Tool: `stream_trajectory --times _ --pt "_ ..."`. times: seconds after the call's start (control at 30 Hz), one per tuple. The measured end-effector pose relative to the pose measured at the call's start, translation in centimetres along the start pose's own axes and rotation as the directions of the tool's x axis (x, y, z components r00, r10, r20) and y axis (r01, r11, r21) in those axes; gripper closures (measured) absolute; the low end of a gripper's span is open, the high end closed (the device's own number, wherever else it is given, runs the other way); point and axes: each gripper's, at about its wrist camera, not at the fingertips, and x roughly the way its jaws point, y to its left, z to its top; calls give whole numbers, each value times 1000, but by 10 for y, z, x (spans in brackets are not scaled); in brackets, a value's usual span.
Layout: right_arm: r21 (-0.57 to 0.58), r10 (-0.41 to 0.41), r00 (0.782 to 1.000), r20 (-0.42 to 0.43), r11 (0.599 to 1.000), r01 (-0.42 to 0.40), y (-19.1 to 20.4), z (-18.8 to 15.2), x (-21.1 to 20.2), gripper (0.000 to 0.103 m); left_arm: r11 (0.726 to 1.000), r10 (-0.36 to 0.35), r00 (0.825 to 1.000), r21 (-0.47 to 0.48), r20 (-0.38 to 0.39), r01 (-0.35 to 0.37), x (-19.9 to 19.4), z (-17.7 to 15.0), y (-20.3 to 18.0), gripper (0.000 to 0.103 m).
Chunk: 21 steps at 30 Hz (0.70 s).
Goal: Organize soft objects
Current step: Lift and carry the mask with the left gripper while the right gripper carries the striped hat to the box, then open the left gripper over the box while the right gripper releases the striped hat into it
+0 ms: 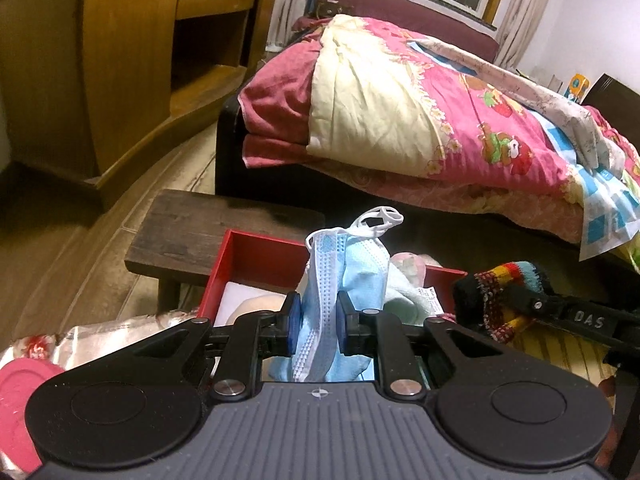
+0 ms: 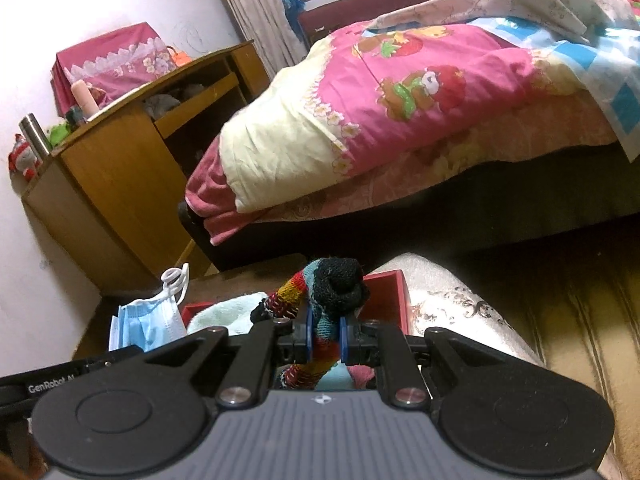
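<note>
Now blue mask [image 1: 320, 300] between left tool [image 1: 318, 320] pads, above red box [image 1: 256, 258].

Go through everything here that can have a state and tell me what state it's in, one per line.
Left claw: shut on the face mask.
Face mask: bunched, held up over the red box.
Right claw: shut on the sock.
Sock: crumpled, held up.
Red box: open, soft things inside.
Quilt: folded back on the bed.
Drawer: pulled open, cloth inside.
</note>
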Motion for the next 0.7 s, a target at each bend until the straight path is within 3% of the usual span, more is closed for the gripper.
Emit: stream_trajectory --times 0.17,0.23,0.3,0.7 --pt "-39 -31 999 -41 999 30 -1 -8 23 103 1000 20 1000 14 -12 -20 14 -3 -3 69" --pt "-53 -41 998 -56 998 38 -1 -11 30 102 1000 23 1000 17 -18 -23 15 -4 -2 51" --pt "-56 -55 996 -65 997 52 -2 -13 34 93 999 35 999 18 -12 -35 13 -5 -2 49" --pt "-41 -97 994 -53 995 95 -7 -19 8 92 1000 4 1000 23 30 -4 -30 -16 -9 45"
